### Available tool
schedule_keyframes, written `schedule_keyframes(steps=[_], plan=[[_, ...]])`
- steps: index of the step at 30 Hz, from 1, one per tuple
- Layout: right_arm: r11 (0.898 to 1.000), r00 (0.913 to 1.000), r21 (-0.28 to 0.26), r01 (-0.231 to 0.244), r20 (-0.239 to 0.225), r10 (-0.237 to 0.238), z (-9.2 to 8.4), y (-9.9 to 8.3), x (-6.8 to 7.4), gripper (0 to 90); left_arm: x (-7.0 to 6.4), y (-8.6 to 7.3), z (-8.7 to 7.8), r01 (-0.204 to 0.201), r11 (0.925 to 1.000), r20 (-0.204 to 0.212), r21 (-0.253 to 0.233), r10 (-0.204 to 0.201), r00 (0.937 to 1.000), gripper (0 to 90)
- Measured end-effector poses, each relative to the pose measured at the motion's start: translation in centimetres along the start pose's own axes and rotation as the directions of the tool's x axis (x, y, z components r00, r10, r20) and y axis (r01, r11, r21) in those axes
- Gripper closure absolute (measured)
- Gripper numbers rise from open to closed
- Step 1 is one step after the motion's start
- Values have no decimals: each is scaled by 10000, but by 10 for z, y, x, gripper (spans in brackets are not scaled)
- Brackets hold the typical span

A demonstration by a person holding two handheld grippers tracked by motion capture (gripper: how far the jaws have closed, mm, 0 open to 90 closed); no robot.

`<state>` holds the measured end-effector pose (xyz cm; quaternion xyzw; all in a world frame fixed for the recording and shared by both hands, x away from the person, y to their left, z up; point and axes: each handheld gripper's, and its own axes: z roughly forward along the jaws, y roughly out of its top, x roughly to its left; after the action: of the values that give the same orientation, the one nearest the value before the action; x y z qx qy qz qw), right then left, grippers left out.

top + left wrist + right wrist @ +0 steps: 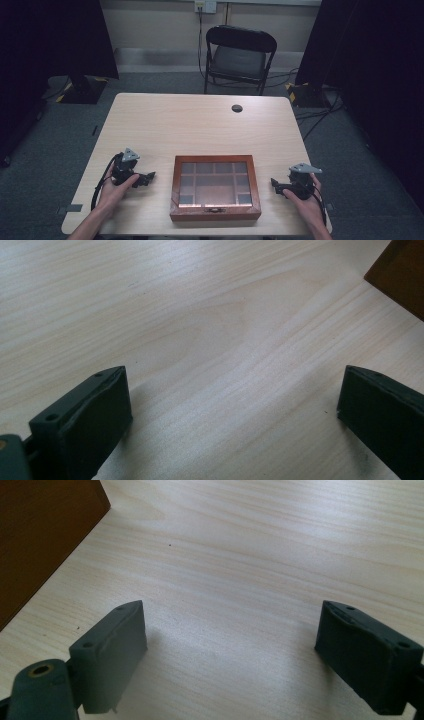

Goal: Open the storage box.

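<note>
Box: wooden box (215,188) with a glass lid divided into panes, lying flat near the front edge of the table (200,120), roughly midway between left and right; a small metal clasp sits on its near side, and the lid is down.
Left gripper: left gripper (146,178) is held in the person's left hand (116,189) on the near left part of the table, just left of the box and apart from it; its tips point right, towards the box's left wall.
Left gripper state: jaws spread wide in the left gripper view, with bare tabletop between them; a brown corner of the box shows at the upper right of that view, clear of the jaws.
Right gripper: right gripper (276,184) is held in the person's right hand (306,201) on the near right part of the table, just right of the box and apart from it; its tips point left, towards the box's right wall.
Right gripper state: jaws spread wide in the right gripper view, bare wood grain between them; the box's brown side stands at the upper left of that view, untouched.
Table: pale wood, with a dark round cable hole (237,108) at its far side.
Beyond the table: black folding chair (238,59) on grey carpet, facing the far edge.
</note>
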<state>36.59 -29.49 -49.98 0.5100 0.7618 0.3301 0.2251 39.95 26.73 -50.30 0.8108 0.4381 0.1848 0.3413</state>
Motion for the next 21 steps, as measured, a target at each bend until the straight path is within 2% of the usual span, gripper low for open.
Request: schedule_keyframes(steps=[8,10,11,12,13,15,17,18,21], plan=[[10000,10000,-10,5,7,-5,0,0,0,118,-1,0,-1,42,10000,-41,50,-42,10000,4],[10000,10000,-11,5,6,-5,0,0,0,118,-1,1,-1,-26,10000,8,59,26,10000,64],[10000,10000,-13,12,10,-12,0,0,0,118,-3,1,-2,-117,9999,80,-118,118,9999,64],[10000,10000,-13,10,9,-10,0,0,0,119,-4,2,-3,-196,9996,177,-216,199,9996,144],[10000,10000,-9,6,9,-6,0,0,0,118,-6,3,-3,-274,9994,240,-187,279,9993,185],[10000,10000,-6,3,2,-3,0,0,0,119,-11,5,-4,-435,9986,448,-305,449,9980,167],[10000,10000,-7,2,5,-2,0,0,0,119,-13,6,-5,-480,9978,452,-461,501,9977,179],[10000,10000,-12,20,1,-20,0,0,0,119,-15,8,-9,-409,9963,519,-754,449,9976,190],[10000,10000,-10,28,5,-28,1,0,0,119,-20,12,-15,-254,9935,657,-1114,329,9973,197]])
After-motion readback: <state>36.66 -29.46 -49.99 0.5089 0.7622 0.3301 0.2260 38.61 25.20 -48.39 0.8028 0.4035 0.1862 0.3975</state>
